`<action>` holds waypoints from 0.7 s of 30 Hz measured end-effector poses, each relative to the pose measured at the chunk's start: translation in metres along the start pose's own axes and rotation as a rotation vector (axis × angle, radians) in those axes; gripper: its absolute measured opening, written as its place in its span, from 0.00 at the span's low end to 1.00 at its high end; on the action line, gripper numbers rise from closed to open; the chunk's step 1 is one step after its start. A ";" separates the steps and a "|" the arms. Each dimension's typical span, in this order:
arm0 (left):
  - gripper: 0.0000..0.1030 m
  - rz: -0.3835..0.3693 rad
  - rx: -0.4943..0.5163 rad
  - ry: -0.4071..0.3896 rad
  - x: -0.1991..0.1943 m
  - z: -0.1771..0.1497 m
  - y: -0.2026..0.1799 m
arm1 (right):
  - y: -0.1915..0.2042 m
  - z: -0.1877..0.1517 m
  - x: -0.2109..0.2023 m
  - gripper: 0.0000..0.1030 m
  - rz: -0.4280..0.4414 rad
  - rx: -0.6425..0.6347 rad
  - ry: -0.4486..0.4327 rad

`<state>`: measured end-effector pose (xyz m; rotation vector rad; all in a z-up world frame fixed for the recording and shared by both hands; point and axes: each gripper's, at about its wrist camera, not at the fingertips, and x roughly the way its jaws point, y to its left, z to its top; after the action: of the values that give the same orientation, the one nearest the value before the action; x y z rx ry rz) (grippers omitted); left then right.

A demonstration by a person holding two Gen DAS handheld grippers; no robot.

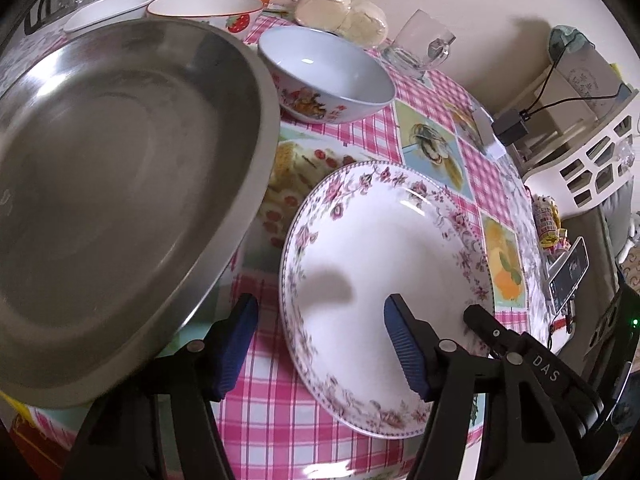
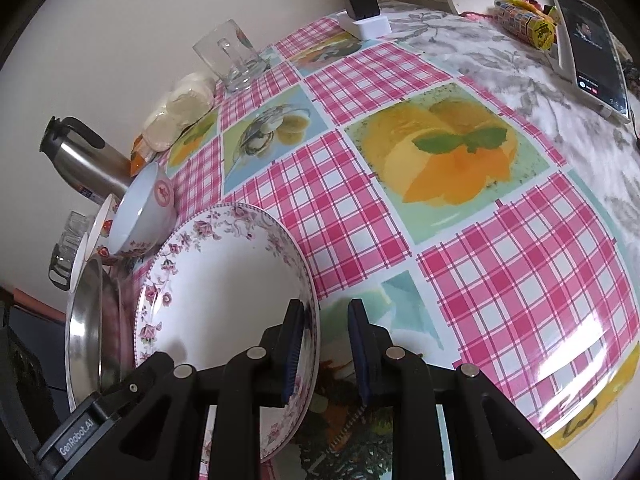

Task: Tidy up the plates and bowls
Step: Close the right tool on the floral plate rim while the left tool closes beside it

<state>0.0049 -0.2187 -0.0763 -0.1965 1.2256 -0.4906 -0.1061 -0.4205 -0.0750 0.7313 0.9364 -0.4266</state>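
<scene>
The floral plate is sitting on the counter close to its near edge, on the pink checked cloth, and both tongs are working at its rim.

The left tongs are standing wide open and holding nothing. 1 blue pad is hanging over the cloth outside the plate's rim and the other over its white inside, so that side of the rim is lying between the 2 pads with neither pressing on it.

The right tongs are standing only narrowly parted across the opposite rim. The inner pad is lying close against the plate's inside wall, while a strip of cloth is showing between the rim and the outer pad, so no grip is showing.

A steel dish is sitting just beside the plate, blurred and very near the left camera. 3 bowls are standing toward the far edge by the wall: a pale blue bowl, a strawberry bowl and a white bowl. A glass mug is standing at that same edge.
</scene>
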 end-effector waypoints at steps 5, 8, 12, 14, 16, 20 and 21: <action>0.65 0.003 0.009 -0.011 0.002 0.001 -0.002 | -0.006 0.001 0.000 0.24 0.039 0.018 -0.024; 0.60 -0.020 0.006 -0.019 0.003 0.002 -0.001 | -0.010 0.000 0.000 0.24 0.065 0.030 -0.044; 0.37 -0.031 -0.004 -0.018 0.004 0.002 0.002 | -0.014 -0.001 0.002 0.17 0.126 0.057 -0.044; 0.34 -0.034 -0.013 -0.022 0.005 0.003 0.004 | -0.013 -0.003 0.006 0.14 0.158 0.063 -0.034; 0.25 -0.035 -0.029 -0.026 0.006 0.004 0.008 | -0.014 -0.004 0.006 0.12 0.165 0.068 -0.044; 0.14 -0.029 -0.045 -0.030 0.007 0.004 0.015 | -0.022 -0.005 0.007 0.11 0.203 0.132 -0.048; 0.14 -0.029 -0.042 -0.028 0.007 0.005 0.014 | -0.020 -0.005 0.006 0.11 0.196 0.125 -0.049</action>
<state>0.0147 -0.2099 -0.0867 -0.2567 1.2079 -0.4860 -0.1182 -0.4311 -0.0898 0.9143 0.7887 -0.3309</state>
